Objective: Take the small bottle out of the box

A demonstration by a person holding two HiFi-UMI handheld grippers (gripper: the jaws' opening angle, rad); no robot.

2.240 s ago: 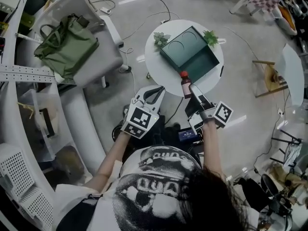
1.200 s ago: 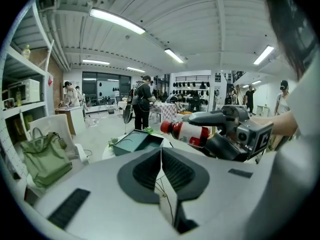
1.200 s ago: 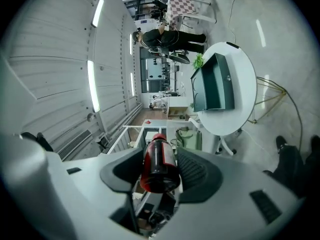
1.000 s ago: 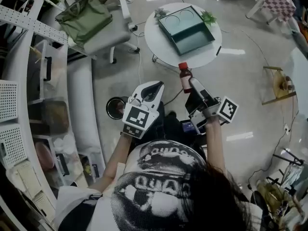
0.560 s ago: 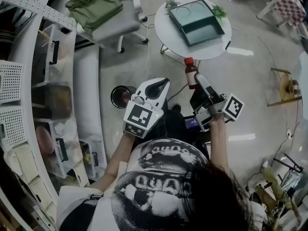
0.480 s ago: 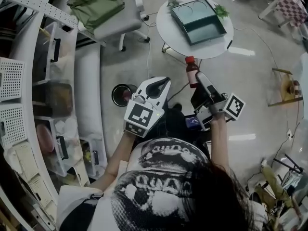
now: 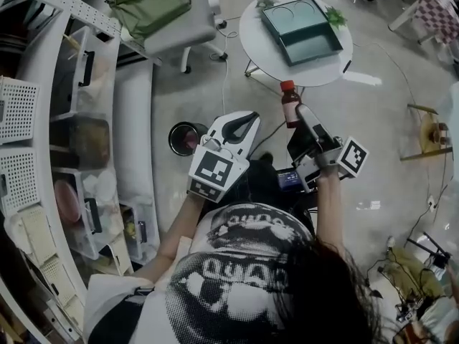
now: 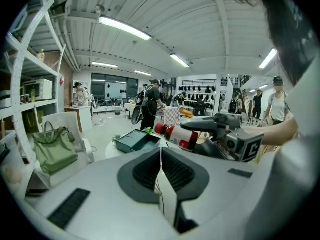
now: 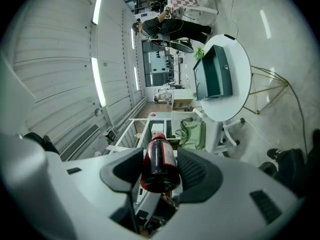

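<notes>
The small bottle (image 7: pixel 290 107), dark red with a red cap and a white label, stands upright in mid-air, and my right gripper (image 7: pixel 294 115) is shut on it. In the right gripper view the bottle (image 9: pixel 159 165) fills the gap between the ribbed pads. It hangs apart from the open teal box (image 7: pixel 301 21), which lies on the round white table (image 7: pixel 301 75). My left gripper (image 7: pixel 240 125) hovers beside it, jaws shut with nothing between them. In the left gripper view, the bottle (image 8: pixel 177 134) shows ahead at the right and the box (image 8: pixel 134 141) beyond it.
Two small plants (image 7: pixel 334 16) sit at the box's corners. A green bag (image 7: pixel 152 2) lies on a white chair. Shelving with bins (image 7: pixel 43 127) curves along the left. A dark round bin (image 7: pixel 184 139) and cables lie on the floor. Several people stand far back.
The right gripper has drawn the bottle back from the table's edge toward the body. Over the last second both grippers have barely shifted, and the head view has swung.
</notes>
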